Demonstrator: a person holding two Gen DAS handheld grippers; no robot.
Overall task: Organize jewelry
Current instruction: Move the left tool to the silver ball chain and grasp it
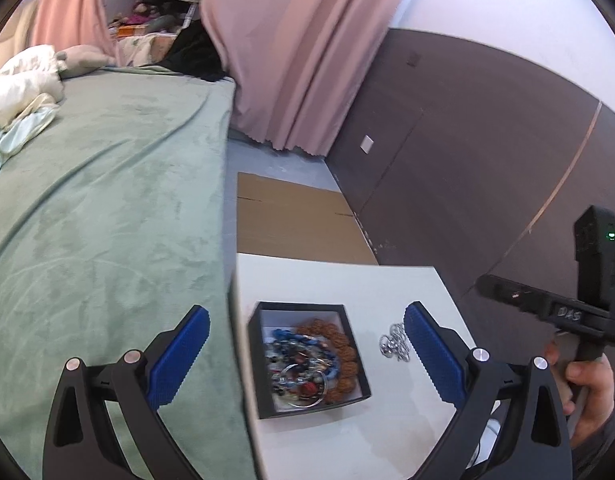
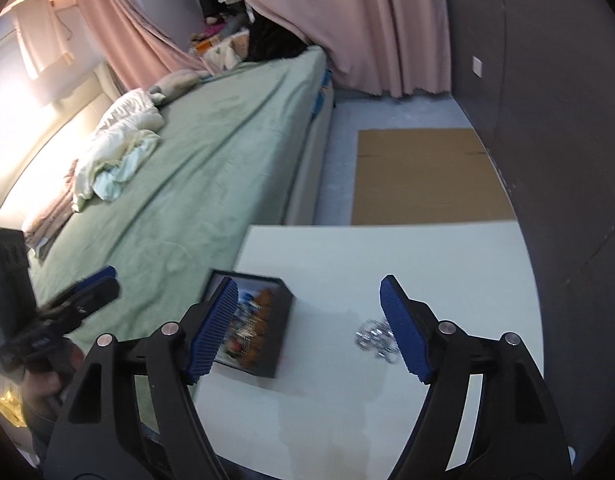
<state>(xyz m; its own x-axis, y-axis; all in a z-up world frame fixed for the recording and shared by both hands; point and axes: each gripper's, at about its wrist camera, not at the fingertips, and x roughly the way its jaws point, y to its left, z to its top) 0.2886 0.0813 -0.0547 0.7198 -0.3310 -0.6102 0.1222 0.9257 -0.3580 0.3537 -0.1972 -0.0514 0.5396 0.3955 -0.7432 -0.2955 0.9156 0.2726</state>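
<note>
A black open box point(image 1: 357, 356) point(image 2: 281, 332) on the white table point(image 1: 347, 280) point(image 2: 387, 260) holds a heap of jewelry: brown bead bracelets point(image 1: 339, 340), blue beads and a metal bangle. A silver chain point(image 1: 393, 346) point(image 2: 373, 338) lies loose on the table right of the box. My left gripper point(image 1: 307, 328) stands open above the box, its right pad beside the chain, nothing between its fingers. My right gripper point(image 2: 309, 300) is open too, above the table between box and chain, holding nothing. Its body shows in the left wrist view point(image 1: 567, 312), gripped by a hand point(image 1: 591, 392).
A bed with a green cover point(image 1: 107, 200) point(image 2: 207, 168) runs along the table's left edge, with crumpled pale bedding point(image 2: 119, 148) on it. Flat cardboard point(image 1: 291, 216) point(image 2: 423, 176) lies on the floor beyond the table. Pink curtains point(image 1: 291, 60) and a dark wall panel point(image 1: 467, 160) stand behind.
</note>
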